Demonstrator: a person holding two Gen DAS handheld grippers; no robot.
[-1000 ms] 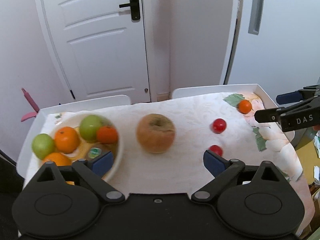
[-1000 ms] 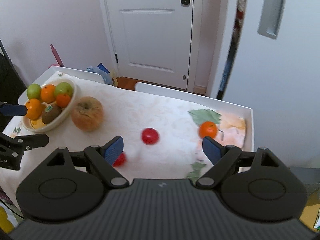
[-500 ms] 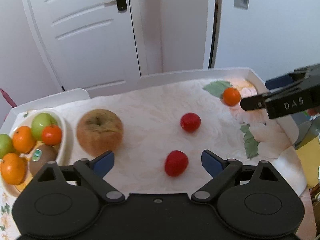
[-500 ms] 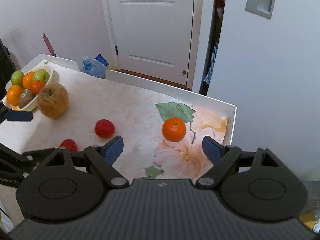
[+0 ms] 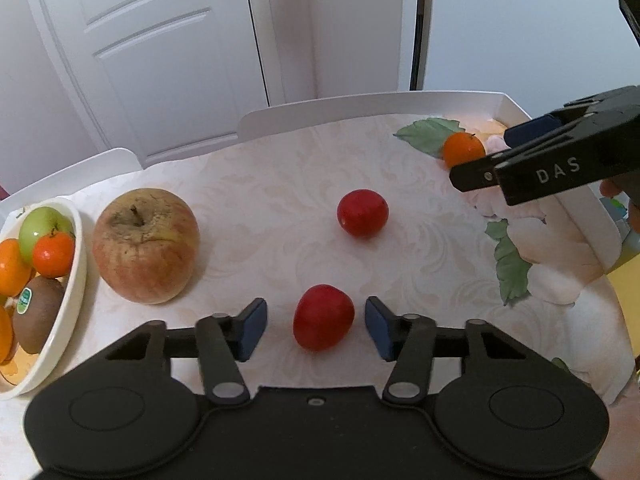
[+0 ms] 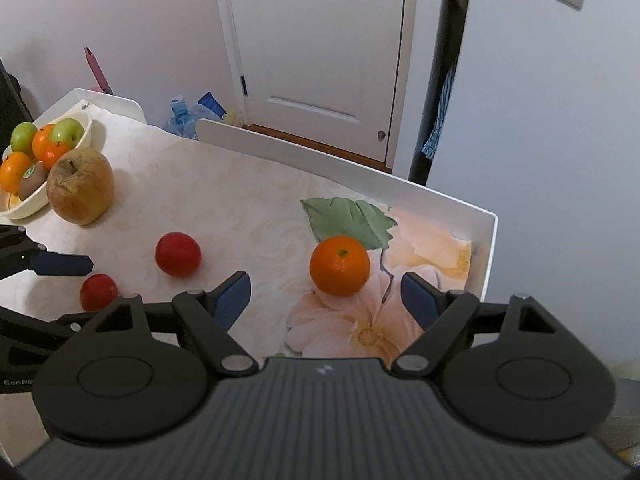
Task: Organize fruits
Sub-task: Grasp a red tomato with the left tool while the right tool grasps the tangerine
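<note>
1. While closing, left gripper [image 5: 316, 326] jaws flanking near small round red fruit [image 5: 323, 317], pads apart from it.
2. Right gripper [image 6: 326, 298], narrowing slightly, spread around round orange tangerine [image 6: 340, 265] on floral tablecloth [image 6: 248, 216].

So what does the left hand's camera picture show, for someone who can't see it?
The left tool has just been closing around a red fruit on the flowery tablecloth, pads not touching yet. Another red fruit and a big apple lie beyond, beside a fruit bowl.
</note>
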